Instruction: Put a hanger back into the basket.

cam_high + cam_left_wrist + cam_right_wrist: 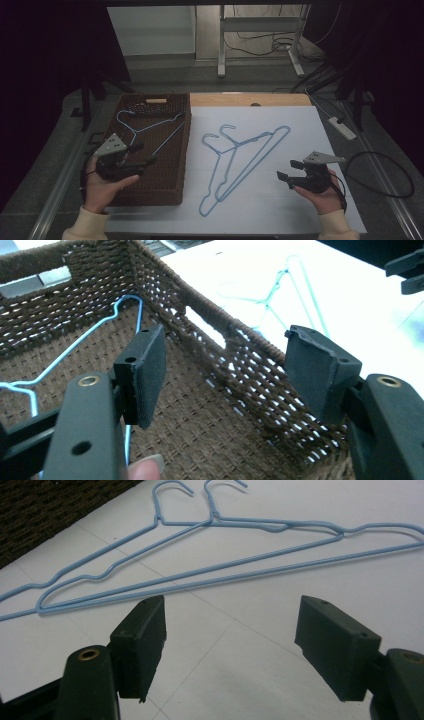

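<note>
Left gripper view: the left gripper (225,375) has its jaws wide with nothing between them, over the brown basket (240,347) where one blue hanger (75,347) lies. The right gripper (230,647) also gapes wide and empty — just short of two overlapping hangers (225,562) on the white sheet (250,680).

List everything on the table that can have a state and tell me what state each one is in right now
left gripper: open, nothing between the jaws, over the basket.
right gripper: open, empty, above the white sheet.
hanger in the basket: lying flat on the basket floor, released.
two hangers on the sheet: lying flat, overlapping, untouched.
basket: upright, holding one hanger.
</note>
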`<action>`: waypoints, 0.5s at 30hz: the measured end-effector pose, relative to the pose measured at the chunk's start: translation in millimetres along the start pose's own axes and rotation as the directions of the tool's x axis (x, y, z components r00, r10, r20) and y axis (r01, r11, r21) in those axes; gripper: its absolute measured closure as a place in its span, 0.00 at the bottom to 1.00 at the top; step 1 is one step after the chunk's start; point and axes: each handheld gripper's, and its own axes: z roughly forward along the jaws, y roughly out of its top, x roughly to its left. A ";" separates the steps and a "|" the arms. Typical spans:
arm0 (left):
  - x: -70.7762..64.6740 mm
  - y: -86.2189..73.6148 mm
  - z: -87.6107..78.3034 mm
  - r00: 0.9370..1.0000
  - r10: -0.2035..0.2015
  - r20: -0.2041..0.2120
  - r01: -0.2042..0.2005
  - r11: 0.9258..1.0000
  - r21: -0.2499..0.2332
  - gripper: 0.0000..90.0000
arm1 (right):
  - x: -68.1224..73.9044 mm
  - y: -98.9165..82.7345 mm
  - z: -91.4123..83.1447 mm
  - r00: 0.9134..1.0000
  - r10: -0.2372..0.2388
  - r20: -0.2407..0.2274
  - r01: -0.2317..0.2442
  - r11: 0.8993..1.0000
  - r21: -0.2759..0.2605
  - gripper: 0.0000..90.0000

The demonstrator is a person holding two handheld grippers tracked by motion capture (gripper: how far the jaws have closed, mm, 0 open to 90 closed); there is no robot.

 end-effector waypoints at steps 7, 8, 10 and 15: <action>-10.2 -2.2 7.2 1.000 0.016 0.015 -0.016 1.000 0.011 0.38 | 2.8 -0.3 0.2 1.000 -0.015 -0.002 0.015 1.000 0.009 0.32; -11.7 -2.1 8.3 1.000 0.020 0.018 -0.020 1.000 0.012 0.38 | 3.0 -0.3 0.2 1.000 -0.017 -0.003 0.017 1.000 0.010 0.32; -13.0 -1.8 9.2 1.000 0.024 0.021 -0.024 1.000 0.013 0.38 | 3.0 -0.3 0.4 1.000 -0.018 -0.004 0.018 1.000 0.011 0.32; -17.5 -0.4 13.0 0.999 0.031 0.031 -0.032 0.999 0.012 0.38 | 3.5 -0.6 1.6 1.000 -0.026 -0.010 0.026 1.000 0.013 0.32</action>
